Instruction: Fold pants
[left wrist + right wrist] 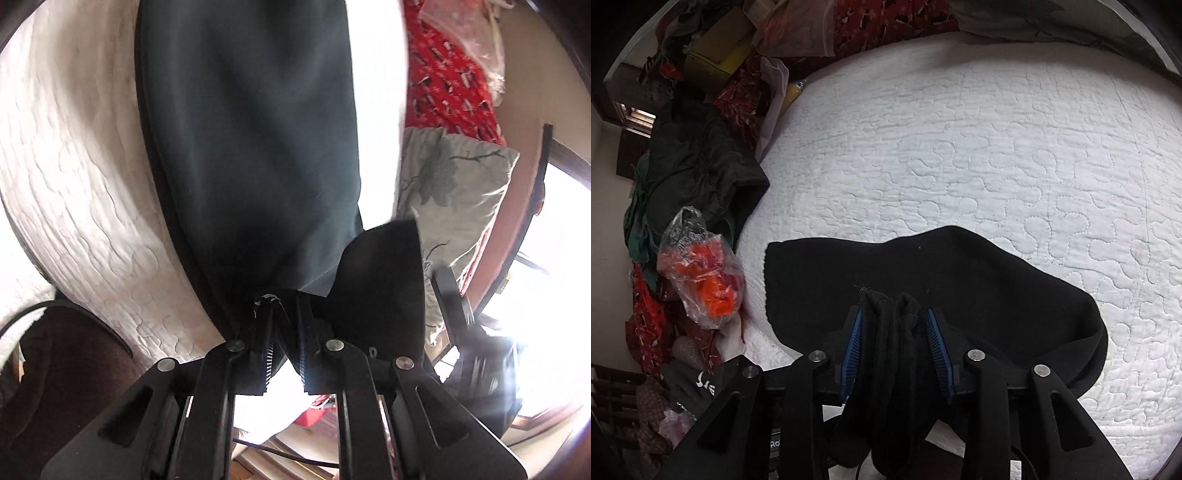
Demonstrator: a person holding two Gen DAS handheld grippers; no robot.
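The pants [923,295] are pinched by both tools. A bunched wad of black cloth is clamped between the blue ribbed pads [854,343] of the right gripper [895,325], and the rest is spread just ahead of it on the white quilt [997,147]. Beyond the cloth's far edge, a wide stretch of bare quilt is seen ahead and to the right. To the left, the quilt's edge is crowded by a clothes pile [698,170] and a plastic bag [701,273]. An edge of the pants is nipped by the nearly shut left gripper [284,299], the dark cloth hanging stretched ahead; a leaf-print pillow [450,184] lies to its right.
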